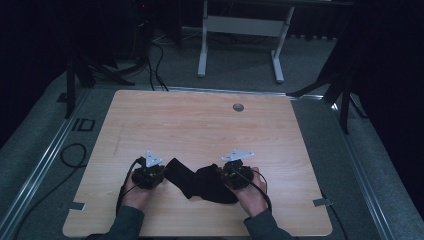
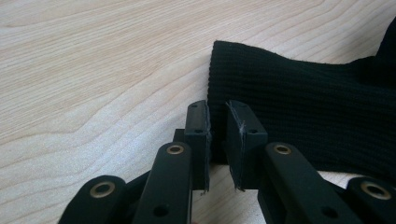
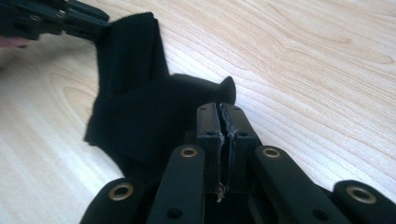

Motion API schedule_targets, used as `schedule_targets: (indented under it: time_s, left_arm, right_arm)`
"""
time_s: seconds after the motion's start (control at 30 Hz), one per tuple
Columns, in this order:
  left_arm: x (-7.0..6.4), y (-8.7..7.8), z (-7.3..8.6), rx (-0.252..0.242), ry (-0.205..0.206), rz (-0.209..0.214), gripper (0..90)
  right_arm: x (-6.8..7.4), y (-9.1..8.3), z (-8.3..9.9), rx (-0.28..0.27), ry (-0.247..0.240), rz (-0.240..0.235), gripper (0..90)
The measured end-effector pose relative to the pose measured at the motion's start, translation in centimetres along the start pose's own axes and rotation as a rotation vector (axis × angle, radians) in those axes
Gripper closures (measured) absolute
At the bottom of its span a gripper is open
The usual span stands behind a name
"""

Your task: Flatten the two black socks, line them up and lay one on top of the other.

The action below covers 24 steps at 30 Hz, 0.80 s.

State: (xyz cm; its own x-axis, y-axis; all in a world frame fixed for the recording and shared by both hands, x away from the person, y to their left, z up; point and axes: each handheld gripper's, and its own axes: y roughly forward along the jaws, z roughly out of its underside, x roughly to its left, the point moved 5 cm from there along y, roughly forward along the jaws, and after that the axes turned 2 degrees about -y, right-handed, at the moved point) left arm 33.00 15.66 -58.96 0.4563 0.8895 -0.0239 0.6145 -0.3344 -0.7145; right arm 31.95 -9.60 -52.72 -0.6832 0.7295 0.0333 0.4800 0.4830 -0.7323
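- The black ribbed knit sock point(image 1: 200, 182) lies crumpled on the near half of the light wooden table point(image 1: 200, 125), between the two hands.
- The left gripper point(image 2: 218, 128) has its jaws slightly apart, straddling the corner of the sock's cuff edge; the gap is narrow and the fabric is not yet pinched.
- The right gripper point(image 3: 219, 122) has its jaws pressed together at the opposite end of the sock; whether fabric sits between the pads cannot be told.
- Judged step: securing both ends in order to spread the sock flat.
- Recommended: seat the cuff fully between the left pads before closing; pinch one edge only, avoiding doubled folds.
- Draw the grippers apart evenly and low over the table.
- Containers: none on the table.
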Motion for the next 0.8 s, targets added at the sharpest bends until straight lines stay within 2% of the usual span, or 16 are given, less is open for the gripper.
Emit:
schedule_targets:
  time_s: [0.33, 0.8]
  left_arm:
    - [0.0, 0.0, 0.0, -0.001, 0.001, -0.001, 79.6]
    - [0.0, 0.0, 0.0, 0.0, 0.002, -0.002, 79.4]
  right_arm:
    - [0.2, -1.9, 0.4, -0.024, 0.011, -0.005, 86.2]
    - [-0.2, -3.9, 2.1, -0.036, 0.037, 0.018, 86.2]
